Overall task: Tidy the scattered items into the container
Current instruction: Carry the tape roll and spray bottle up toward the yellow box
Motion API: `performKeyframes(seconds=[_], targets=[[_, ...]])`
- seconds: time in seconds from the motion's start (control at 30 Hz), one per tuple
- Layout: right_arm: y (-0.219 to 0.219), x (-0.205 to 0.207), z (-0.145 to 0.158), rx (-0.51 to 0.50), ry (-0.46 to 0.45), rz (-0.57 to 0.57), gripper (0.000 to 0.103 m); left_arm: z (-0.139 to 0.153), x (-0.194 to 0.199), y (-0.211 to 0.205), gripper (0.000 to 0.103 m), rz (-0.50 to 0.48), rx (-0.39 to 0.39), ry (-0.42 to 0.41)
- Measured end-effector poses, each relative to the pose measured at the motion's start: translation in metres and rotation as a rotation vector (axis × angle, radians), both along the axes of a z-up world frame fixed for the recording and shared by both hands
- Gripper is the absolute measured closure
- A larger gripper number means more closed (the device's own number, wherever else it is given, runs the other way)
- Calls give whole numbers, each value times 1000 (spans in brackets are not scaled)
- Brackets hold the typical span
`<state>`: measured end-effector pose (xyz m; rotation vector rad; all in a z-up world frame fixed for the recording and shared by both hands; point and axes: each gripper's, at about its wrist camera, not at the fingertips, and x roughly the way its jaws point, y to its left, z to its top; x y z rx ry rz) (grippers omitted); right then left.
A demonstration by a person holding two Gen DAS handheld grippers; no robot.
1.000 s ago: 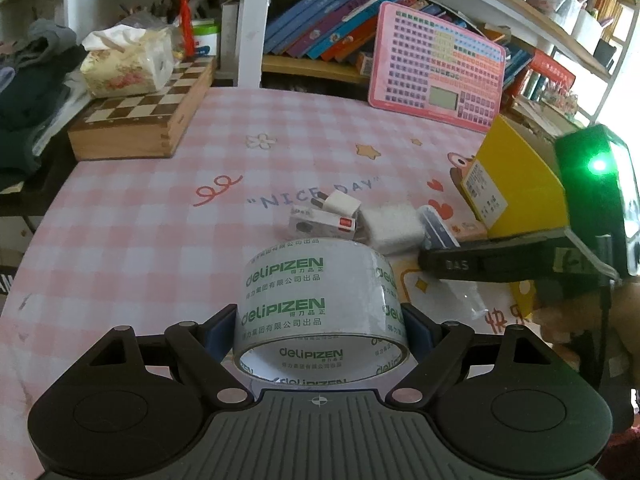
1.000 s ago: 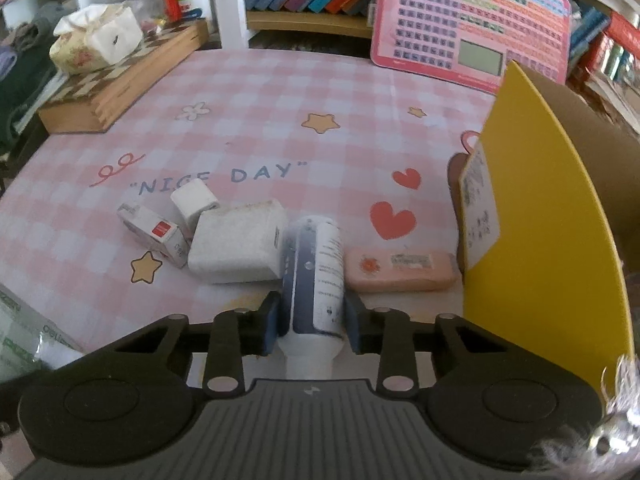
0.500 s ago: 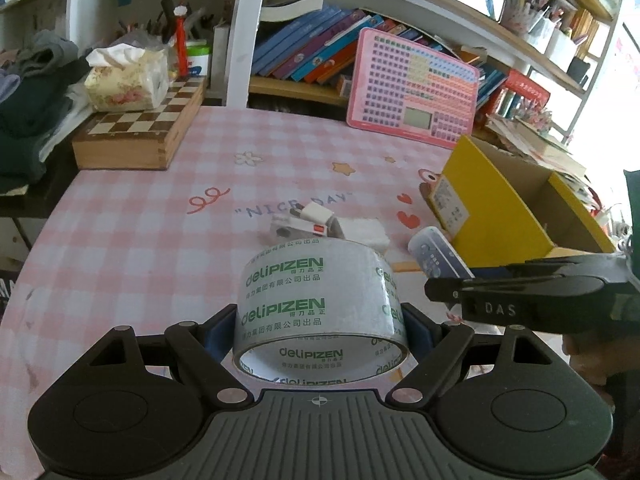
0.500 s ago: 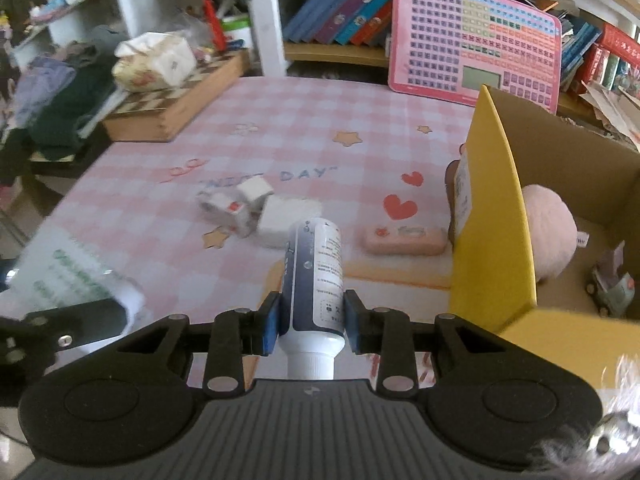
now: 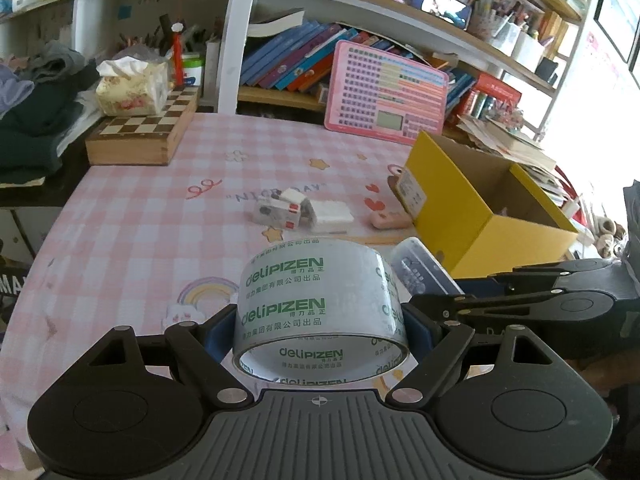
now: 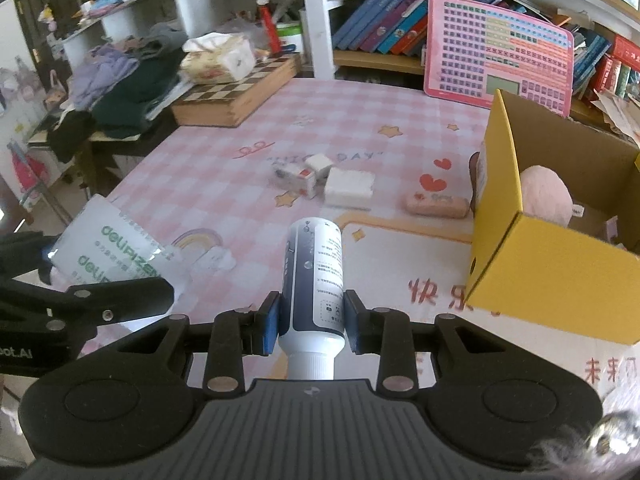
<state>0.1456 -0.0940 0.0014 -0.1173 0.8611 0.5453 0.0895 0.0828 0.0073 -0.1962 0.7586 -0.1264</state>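
A: Status on both grippers?

B: Left gripper (image 5: 320, 330) is clamped on the tape roll (image 5: 320, 308), clear film with green "deliPIZEN" print, hole facing the camera, blue pads on both flanks. Right gripper (image 6: 311, 322) is clamped on the bottle (image 6: 314, 276), white and navy with a printed label, white cap end toward the camera, base pointing at 12 o'clock. Both are held above the table.

A: Container?

B: Yellow box (image 6: 560, 276), brown cardboard inside, top open. From the right wrist it sits at 2 o'clock of the bottle, near corner close. A pink plush (image 6: 546, 196) is already inside; something small lies beside it, too blurred to identify.

A: What's loose on the table?

B: At 12 o'clock of the bottle: a small white carton with a red mark (image 6: 294, 176), a white cube (image 6: 319, 163) touching it, and a white pad (image 6: 348, 188) just beside. A pink case (image 6: 436, 205) lies against the box's left wall. In the left view the right gripper sits at 3 o'clock of the tape, close.

A: Clearance?

B: Bare cloth between the bottle and the box. Pink gingham tablecloth (image 5: 160, 208), "NICE DAY" print, stars and hearts. Chessboard box (image 5: 144, 136) with a tissue pack (image 5: 132, 88) on it at 10 o'clock, pink keyboard toy (image 5: 386, 96) leaning on the bookshelf (image 5: 400, 32) at 1 o'clock, clothes pile (image 6: 120, 84) off the left edge.
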Motion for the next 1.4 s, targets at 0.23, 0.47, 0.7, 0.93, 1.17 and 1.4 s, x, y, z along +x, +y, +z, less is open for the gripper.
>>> performKeyframes(seconds=[0.23, 0.47, 0.7, 0.93, 1.17, 1.4], targets=[[-7, -35, 6, 5, -1, 17, 72, 8, -29, -5, 18, -17, -6, -13], [-16, -60, 7, 7, 14, -1, 72, 13, -49, -8, 18, -29, -3, -30], [-21, -79, 7, -1, 8, -15, 72, 15, -61, -15, 18, -53, -4, -39], [-30, -96, 5, -4, 16, -34, 72, 13, -73, -24, 18, -89, 8, -37], [-35, -108, 5, -7, 26, -37, 72, 15, -83, -28, 18, -108, 16, -37], [-43, -113, 2, -13, 48, -61, 72, 14, -87, -31, 18, -126, 14, -28]])
